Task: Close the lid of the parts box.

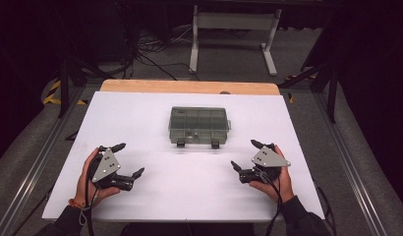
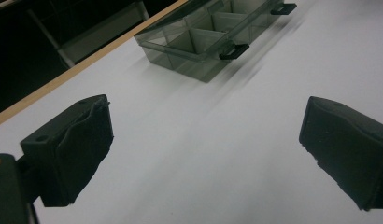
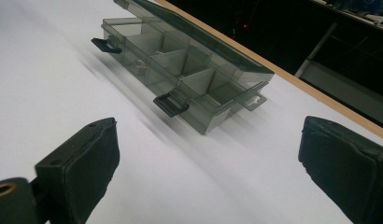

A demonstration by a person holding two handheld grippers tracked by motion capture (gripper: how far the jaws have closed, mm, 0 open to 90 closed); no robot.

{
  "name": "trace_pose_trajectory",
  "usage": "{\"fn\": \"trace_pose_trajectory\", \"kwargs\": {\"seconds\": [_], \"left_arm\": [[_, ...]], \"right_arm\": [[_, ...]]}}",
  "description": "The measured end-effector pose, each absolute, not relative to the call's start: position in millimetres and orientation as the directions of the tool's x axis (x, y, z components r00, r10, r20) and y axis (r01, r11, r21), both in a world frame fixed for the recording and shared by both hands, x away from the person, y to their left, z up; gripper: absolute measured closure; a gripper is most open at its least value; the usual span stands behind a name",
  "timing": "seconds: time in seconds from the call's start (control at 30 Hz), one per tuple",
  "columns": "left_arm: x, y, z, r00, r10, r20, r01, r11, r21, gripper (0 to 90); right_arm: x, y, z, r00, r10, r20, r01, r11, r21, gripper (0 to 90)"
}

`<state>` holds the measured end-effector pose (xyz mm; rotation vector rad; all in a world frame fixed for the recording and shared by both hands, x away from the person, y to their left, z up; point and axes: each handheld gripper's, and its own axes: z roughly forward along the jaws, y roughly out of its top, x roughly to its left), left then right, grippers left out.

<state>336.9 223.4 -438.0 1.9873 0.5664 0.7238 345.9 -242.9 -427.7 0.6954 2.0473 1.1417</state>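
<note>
The clear compartment box sits at the white table's centre, latches facing the person, likely for easy reach. The left gripper at eight o'clock and right gripper at four o'clock flank it, jaws spread, empty.

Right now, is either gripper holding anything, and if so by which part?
Nothing is held. The left gripper and right gripper are both open with nothing between their jaws, on either side of the box, apart from it.

Box mid-table — tools flanking
</note>
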Motion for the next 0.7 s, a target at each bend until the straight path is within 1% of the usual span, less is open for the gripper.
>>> {"fn": "trace_pose_trajectory", "kwargs": {"seconds": [0.03, 0.7], "left_arm": [[335.8, 224.8, -437.9, 0.718, 0.639, 0.276, 0.096, -0.483, 0.870, 3.4], [319.6, 240.9, -448.2, 0.704, 0.658, 0.266, 0.123, -0.482, 0.868, 3.1]], "right_arm": [[345.1, -243.8, -428.3, -0.621, 0.722, -0.304, 0.122, 0.473, 0.873, 6.3], [324.7, -267.6, -438.6, -0.603, 0.733, -0.314, 0.143, 0.486, 0.862, 6.3]]}}
